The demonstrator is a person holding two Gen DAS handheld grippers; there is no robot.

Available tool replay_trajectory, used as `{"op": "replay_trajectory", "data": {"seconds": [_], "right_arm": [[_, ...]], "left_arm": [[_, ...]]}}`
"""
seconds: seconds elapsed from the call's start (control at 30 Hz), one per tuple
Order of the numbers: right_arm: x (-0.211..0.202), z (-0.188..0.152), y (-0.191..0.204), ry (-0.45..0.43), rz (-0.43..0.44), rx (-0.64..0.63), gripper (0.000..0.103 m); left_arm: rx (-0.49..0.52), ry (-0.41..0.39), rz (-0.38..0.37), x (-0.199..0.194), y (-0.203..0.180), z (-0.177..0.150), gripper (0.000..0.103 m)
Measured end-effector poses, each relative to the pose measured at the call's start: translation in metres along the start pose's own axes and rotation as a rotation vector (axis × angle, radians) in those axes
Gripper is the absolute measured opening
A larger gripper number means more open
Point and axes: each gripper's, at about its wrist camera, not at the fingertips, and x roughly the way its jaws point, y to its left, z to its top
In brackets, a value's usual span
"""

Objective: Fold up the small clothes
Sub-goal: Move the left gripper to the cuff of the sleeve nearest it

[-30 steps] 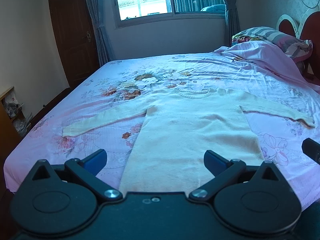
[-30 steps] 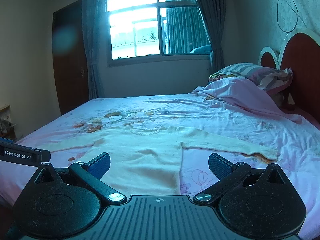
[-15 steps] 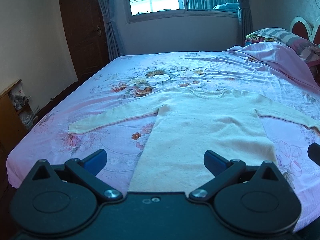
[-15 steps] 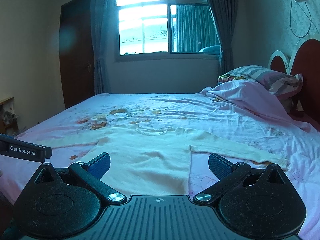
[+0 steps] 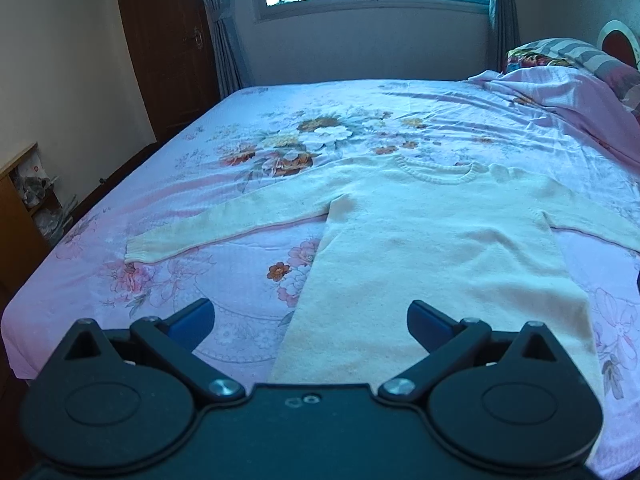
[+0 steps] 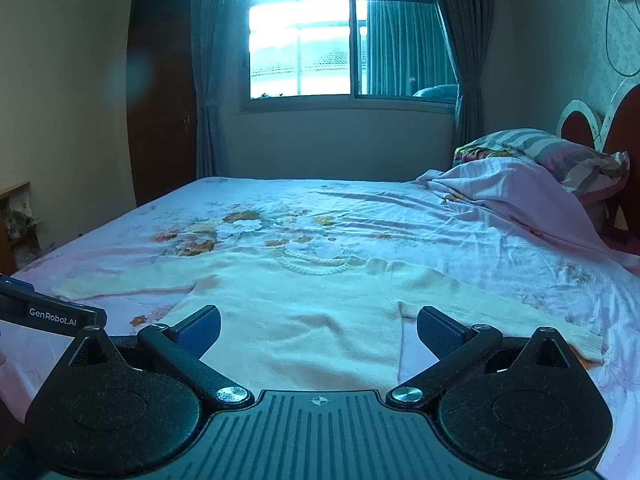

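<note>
Both tongs [image 5: 310, 322] [image 6: 318, 326] agape above flat sweater [image 5: 432, 240].

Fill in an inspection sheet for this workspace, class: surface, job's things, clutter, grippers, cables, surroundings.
Surface: bed with a pink floral sheet, slightly wrinkled.
Job's things: cream sweater lying flat, both sleeves spread, neck towards the window.
Clutter: bunched blanket and striped pillow at the headboard.
Grippers: left gripper open, empty; right gripper open, empty; both short of the sweater's hem.
Cables: one cable hanging on the wall above the headboard.
Surroundings: curtains, dark door, shelf by the wall.
</note>
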Motion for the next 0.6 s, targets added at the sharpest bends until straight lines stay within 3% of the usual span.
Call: {"op": "replay_trajectory", "data": {"seconds": [0.43, 0.6], "right_arm": [[0.104, 0.020, 0.017, 0.063, 0.063, 0.018, 0.103], [0.147, 0.025, 0.033, 0.090, 0.091, 0.006, 0.103]], "left_arm": [[-0.094, 0.077, 0.082, 0.079, 0.038, 0.030, 0.100], [-0.138, 0.133, 0.110, 0.115, 0.064, 0.033, 0.095]]}}
